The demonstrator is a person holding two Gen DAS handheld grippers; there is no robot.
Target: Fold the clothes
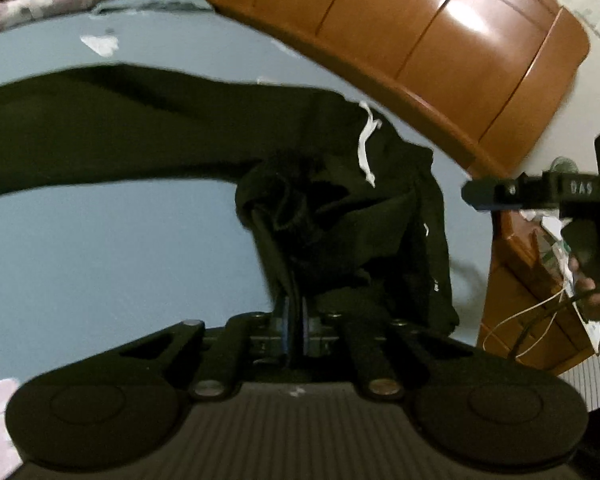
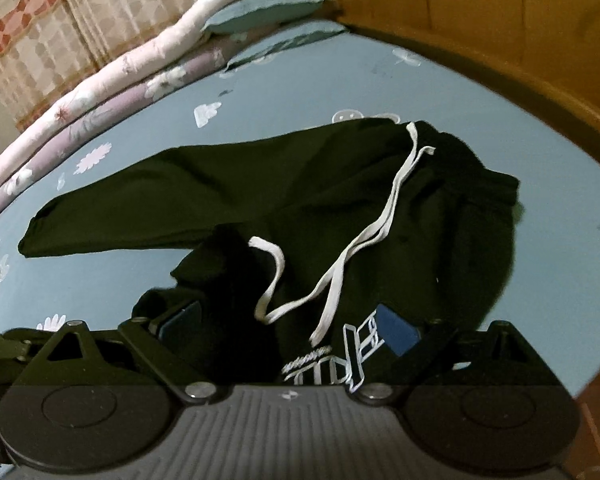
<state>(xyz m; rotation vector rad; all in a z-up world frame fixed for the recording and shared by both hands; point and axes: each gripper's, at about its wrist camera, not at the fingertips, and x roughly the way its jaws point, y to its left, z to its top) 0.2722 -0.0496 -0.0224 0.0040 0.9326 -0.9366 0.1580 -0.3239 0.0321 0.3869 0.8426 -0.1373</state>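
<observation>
Lying on a blue bedsheet [image 2: 300, 92] with white prints, black pants [image 2: 228, 184] are seen in both views. One leg is stretched out flat toward the left in the right wrist view; the waist end is bunched up near the grippers. A white drawstring [image 2: 364, 240] is draped loosely across the bunched fabric. White lettering [image 2: 340, 364] is visible on the cloth just ahead of the right gripper body.

Left gripper [image 1: 295, 320]: jaws are drawn nearly together, with a fold of the pants [image 1: 340, 232] pinched between the blue pads [image 1: 285, 324]. Cloth is lifted off the sheet from that point, hanging in a crumpled bundle, with the drawstring [image 1: 365, 148] dangling above it.

Right gripper [image 2: 288, 328]: jaws are spread wide, blue pads [image 2: 396, 332] seen on both sides, bunched fabric lying between them. No grip is made; whether the pads touch the cloth cannot be told. In the left wrist view the same tool [image 1: 540, 192] is seen at the right edge, held by a hand [image 1: 596, 280], off to the side of the bundle.

A wooden headboard [image 1: 440, 52] borders the bed at the far side. Folded floral bedding [image 2: 112, 80] and a blue pillow [image 2: 264, 12] are stacked at the far left edge of the bed, well apart from the pants. A patterned curtain [image 2: 32, 32] is seen behind them.
</observation>
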